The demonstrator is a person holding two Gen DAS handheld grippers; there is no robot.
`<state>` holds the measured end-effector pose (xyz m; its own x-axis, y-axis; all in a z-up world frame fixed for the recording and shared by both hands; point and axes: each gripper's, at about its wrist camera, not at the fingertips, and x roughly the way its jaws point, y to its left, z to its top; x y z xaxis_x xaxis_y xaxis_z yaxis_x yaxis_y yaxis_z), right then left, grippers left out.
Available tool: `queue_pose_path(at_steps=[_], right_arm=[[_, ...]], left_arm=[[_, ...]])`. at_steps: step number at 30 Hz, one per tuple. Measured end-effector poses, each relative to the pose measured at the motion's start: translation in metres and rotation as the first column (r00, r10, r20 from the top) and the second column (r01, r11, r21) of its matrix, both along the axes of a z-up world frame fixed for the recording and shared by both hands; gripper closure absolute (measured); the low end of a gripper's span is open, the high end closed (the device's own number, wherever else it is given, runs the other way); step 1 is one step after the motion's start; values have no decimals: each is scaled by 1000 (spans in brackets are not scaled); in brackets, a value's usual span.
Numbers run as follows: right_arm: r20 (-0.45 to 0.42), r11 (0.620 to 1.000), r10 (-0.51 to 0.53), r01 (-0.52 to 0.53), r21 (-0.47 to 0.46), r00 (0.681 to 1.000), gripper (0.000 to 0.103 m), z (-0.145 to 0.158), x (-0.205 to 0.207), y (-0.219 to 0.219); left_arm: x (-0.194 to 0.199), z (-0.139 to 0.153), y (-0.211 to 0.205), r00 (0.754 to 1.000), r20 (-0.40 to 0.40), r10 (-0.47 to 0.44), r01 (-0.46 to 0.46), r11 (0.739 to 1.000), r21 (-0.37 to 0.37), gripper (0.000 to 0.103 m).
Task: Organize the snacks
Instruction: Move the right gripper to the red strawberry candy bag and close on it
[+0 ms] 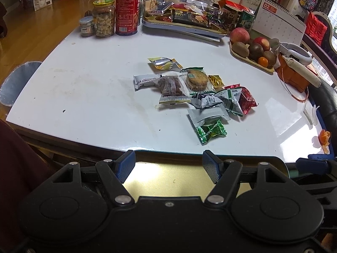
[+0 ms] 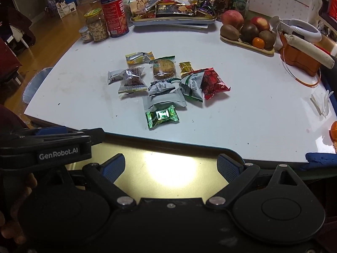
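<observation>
— From the left wrist view, what's going on?
— Nothing is picked up yet. The left gripper is spread wide and empty. The snacks lie heaped mid-table.
— And the right wrist view?
— The right gripper gapes empty too. The shiny green candy is nearest, so I'd reach there first.

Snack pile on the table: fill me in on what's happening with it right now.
A person holds a gripper in each hand at the near edge of the white table. The left gripper and right gripper are both open and empty, above a gold tray. The loose snack packets lie untouched mid-table, the green candy nearest. A second tray of snacks sits at the far side, beside a fruit tray. Sorting has not visibly begun.
</observation>
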<state>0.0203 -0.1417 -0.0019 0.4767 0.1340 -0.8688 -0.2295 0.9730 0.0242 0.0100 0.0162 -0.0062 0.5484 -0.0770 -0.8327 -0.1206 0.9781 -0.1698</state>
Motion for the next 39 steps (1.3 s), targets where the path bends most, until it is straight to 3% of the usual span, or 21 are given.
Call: queue_pose_path(at_steps=[9,15,21,27,30,35,39], right_arm=[[-32,993,-89,91,77,995,4,3,33,-33],[-55,985,-128,134,112,990,4,-2,58,-47],[-78,986,-116,124,109,990,4,-10,79,-42],[-118,978,-127,145,153,985,4,-16,99,-41],[-131,977,-113,134,164,985,4,-21,102,-33],[-141,982,-40,65,179,989,4,-33,102,-12],[-211,968,-50,100,229,976,5,-46,114,-10]], left_arm=[[21,3,21,999,-30,32,-31,999,32,32],[47,7,35,999,-43,-19,23,996,82,32],[82,7,45,996,-43,-72,77,988,135,32],[119,-2,65,997,-65,-47,55,990,130,32],[125,-12,70,998,-58,-18,25,993,117,32],[129,-24,66,993,-119,1,12,994,111,32],[129,-21,65,994,-112,2,13,992,127,32]])
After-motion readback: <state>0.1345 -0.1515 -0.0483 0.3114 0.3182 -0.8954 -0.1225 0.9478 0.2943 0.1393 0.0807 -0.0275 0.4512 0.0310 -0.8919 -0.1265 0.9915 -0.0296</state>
